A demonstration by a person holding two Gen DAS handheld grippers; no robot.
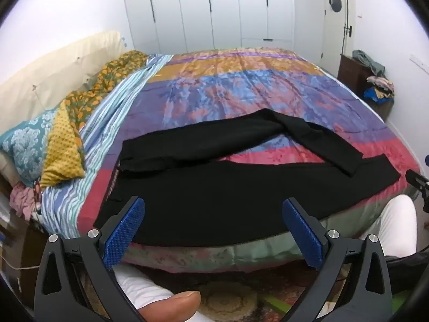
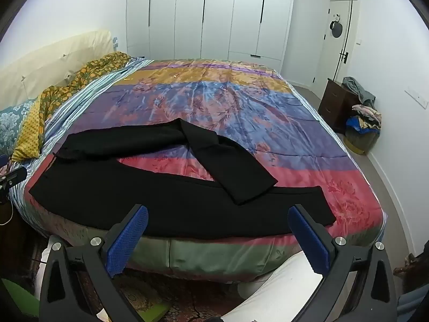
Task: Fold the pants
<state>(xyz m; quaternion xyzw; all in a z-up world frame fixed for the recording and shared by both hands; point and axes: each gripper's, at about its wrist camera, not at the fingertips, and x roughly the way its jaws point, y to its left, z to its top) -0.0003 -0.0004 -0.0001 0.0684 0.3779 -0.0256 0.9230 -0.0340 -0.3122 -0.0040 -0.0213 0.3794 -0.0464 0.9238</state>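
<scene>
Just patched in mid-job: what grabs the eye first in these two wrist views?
The black pants lie spread along the near edge of the bed, the far leg bent back so its cuff crosses the near leg. Under them glares a shiny bedspread in purple, blue, gold and pink bands. Both the left gripper and right gripper hover wide open, holding nothing.
</scene>
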